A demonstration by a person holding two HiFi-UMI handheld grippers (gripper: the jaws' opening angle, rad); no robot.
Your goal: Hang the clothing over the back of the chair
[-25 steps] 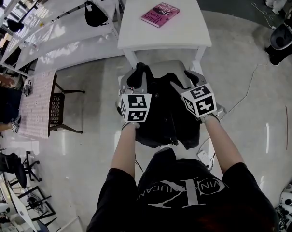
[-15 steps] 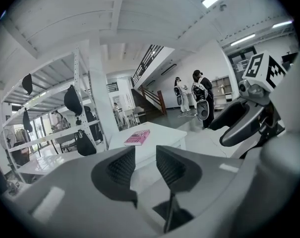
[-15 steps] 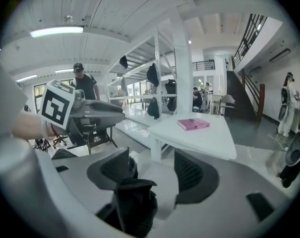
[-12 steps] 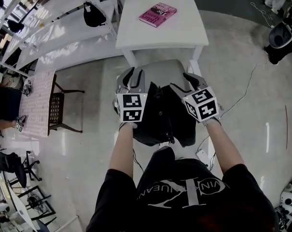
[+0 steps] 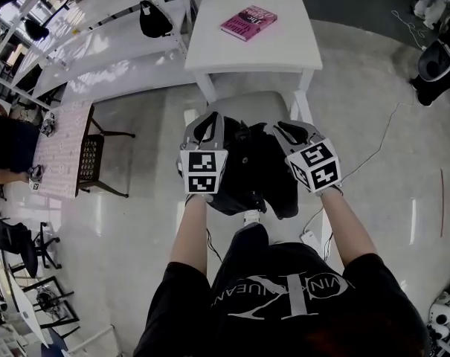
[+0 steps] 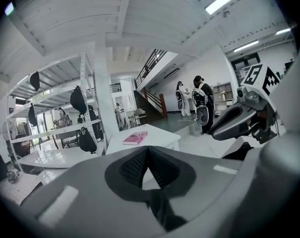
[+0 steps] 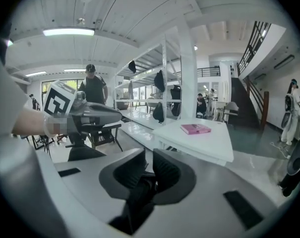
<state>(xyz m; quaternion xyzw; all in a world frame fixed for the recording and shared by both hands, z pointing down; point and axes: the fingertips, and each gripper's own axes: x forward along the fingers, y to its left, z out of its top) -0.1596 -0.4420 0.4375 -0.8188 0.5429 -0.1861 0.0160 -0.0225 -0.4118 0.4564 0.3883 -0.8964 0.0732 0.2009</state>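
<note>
Glossy floor (image 5: pixel 135 222), white table (image 5: pixel 247 50) at frame top, chair (image 5: pixel 247 106) just below.
Left gripper (image 5: pixel 207 125), right gripper (image 5: pixel 284 129): jaws just closed, pinching black clothing (image 5: pixel 258 166) at centre.

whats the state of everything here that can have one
left gripper: shut on the clothing
right gripper: jaws have just been closing, now shut on the clothing
clothing: bunched, held by both grippers over the chair
chair: upright, by the table
book: closed, flat on the table
</note>
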